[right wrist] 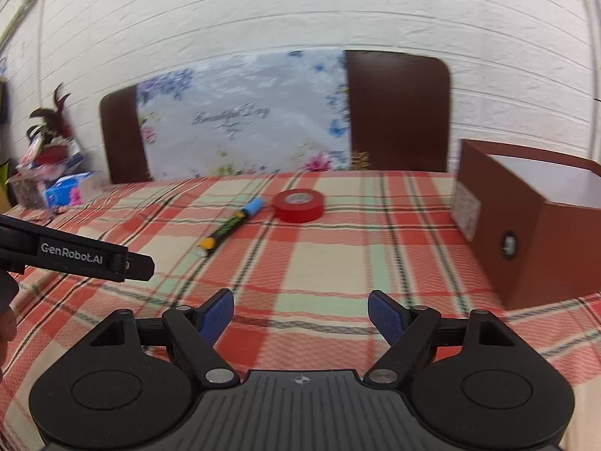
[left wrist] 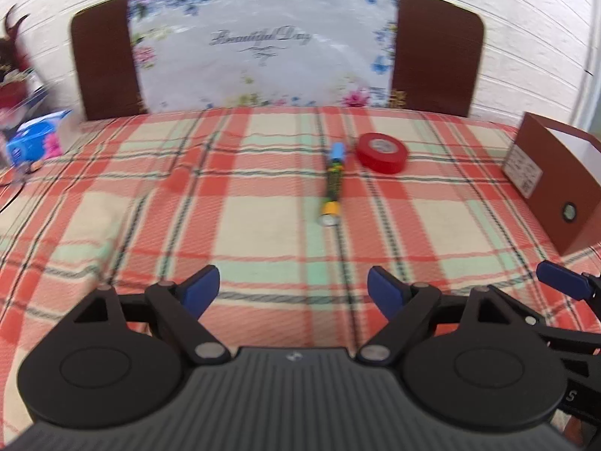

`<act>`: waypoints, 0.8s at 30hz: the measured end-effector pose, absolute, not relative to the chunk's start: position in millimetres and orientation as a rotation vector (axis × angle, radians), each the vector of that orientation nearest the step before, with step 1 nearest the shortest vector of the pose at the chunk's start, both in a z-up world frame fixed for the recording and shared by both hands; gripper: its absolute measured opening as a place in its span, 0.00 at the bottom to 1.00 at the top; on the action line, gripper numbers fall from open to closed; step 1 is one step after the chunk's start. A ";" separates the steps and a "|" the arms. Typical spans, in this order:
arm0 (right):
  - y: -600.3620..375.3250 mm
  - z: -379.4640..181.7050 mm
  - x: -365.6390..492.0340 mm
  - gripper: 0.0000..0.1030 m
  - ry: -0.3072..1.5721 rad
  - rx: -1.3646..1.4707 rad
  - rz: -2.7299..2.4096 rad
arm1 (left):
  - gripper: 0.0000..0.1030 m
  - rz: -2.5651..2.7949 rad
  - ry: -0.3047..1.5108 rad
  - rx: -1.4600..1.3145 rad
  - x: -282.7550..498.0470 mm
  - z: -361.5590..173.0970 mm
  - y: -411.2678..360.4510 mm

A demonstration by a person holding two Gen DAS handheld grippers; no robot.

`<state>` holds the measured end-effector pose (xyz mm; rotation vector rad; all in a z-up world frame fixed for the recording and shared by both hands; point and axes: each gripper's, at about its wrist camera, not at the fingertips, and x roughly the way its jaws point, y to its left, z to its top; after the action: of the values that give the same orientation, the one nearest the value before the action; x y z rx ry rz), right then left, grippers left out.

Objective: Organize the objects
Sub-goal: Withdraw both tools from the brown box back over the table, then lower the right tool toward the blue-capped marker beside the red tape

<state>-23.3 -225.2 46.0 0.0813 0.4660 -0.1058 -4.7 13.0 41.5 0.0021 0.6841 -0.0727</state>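
Observation:
A marker pen (left wrist: 332, 184) with a blue cap, dark green body and yellow end lies on the plaid tablecloth (left wrist: 225, 218). It also shows in the right wrist view (right wrist: 231, 227). A red tape roll (left wrist: 382, 152) lies just right of the pen's blue cap, also in the right wrist view (right wrist: 298, 205). A brown open box (right wrist: 533, 225) with a white inside stands at the right; the left wrist view shows it too (left wrist: 552, 184). My left gripper (left wrist: 293, 289) is open and empty, low over the cloth, short of the pen. My right gripper (right wrist: 300, 314) is open and empty.
A brown board with a floral "Beautiful Day" sheet (left wrist: 263, 49) leans on the white brick wall behind the table. A blue tissue pack (left wrist: 32, 143) and a wrapped bouquet (right wrist: 49, 158) sit at the far left. A small red object (left wrist: 176, 180) lies blurred on the cloth.

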 end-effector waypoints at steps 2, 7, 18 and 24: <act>-213.7 45.6 -16.6 0.75 0.473 0.063 -0.079 | 0.85 -0.043 0.689 -0.021 -5.7 39.8 28.3; -194.5 43.0 -2.9 0.75 0.497 0.038 -0.027 | 0.86 0.008 0.695 -0.070 -6.3 37.1 54.6; -192.6 37.5 5.8 0.76 0.528 0.042 -0.023 | 0.87 0.019 0.698 -0.099 -1.9 32.1 66.6; -195.4 34.5 9.5 0.76 0.541 0.048 -0.024 | 0.87 0.012 0.701 -0.094 -0.1 30.2 65.7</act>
<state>9.5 -195.4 34.5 0.0482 0.5412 -0.0244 -0.1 65.7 30.2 -0.0942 0.7011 0.0117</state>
